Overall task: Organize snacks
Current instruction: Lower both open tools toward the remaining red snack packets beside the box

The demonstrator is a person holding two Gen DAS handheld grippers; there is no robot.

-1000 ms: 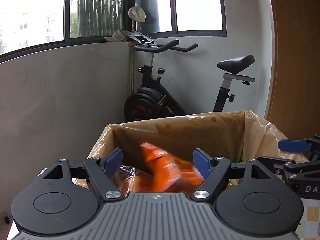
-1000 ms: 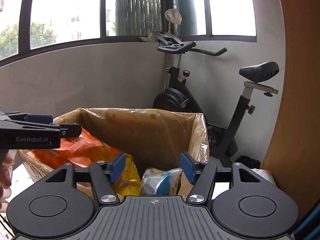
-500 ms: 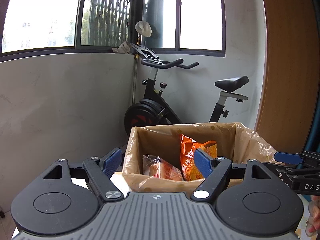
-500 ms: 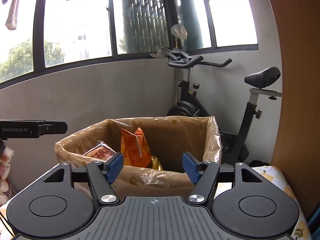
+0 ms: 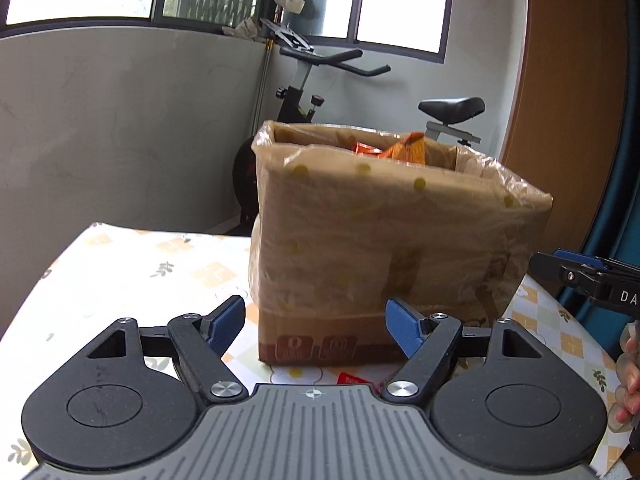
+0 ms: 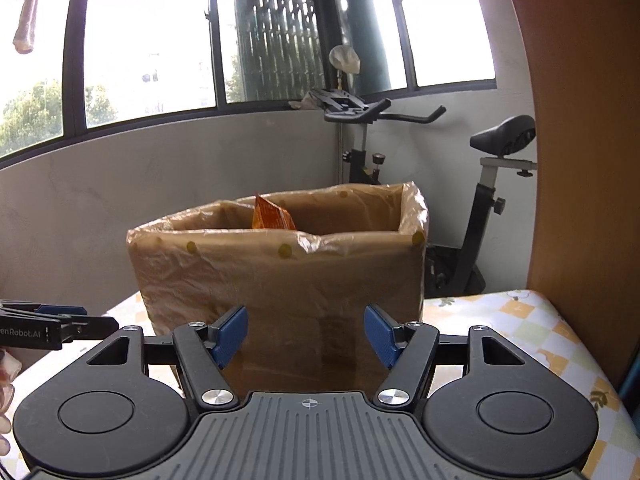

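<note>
Cardboard box lined with a thin translucent tan plastic bag (image 5: 384,240), seen from the left wrist: it stands on a table with a checked, leaf-printed cloth (image 5: 132,264), and orange foil snack packets (image 5: 400,148) show above its rim. The left gripper (image 5: 316,324) faces the box's lower front wall, jaws wide apart with nothing between the blue pads (image 5: 228,320). A small red packet (image 5: 352,379) lies on the cloth just in front of the box, partly hidden by the gripper body. The right gripper (image 5: 576,276) enters at the right edge.

Right wrist: the same lined box (image 6: 280,280) fills the centre, one orange packet (image 6: 272,216) standing upright inside. The right gripper (image 6: 306,334) is moderately open and empty. A black exercise bike (image 6: 472,208) stands behind.

Handling, as a judgement: the packets are probably light, soft, crinkly and somewhat slippery, with crushable contents; a sealed edge or corner is the safest hold. The loose red packet seems the next candidate.
</note>
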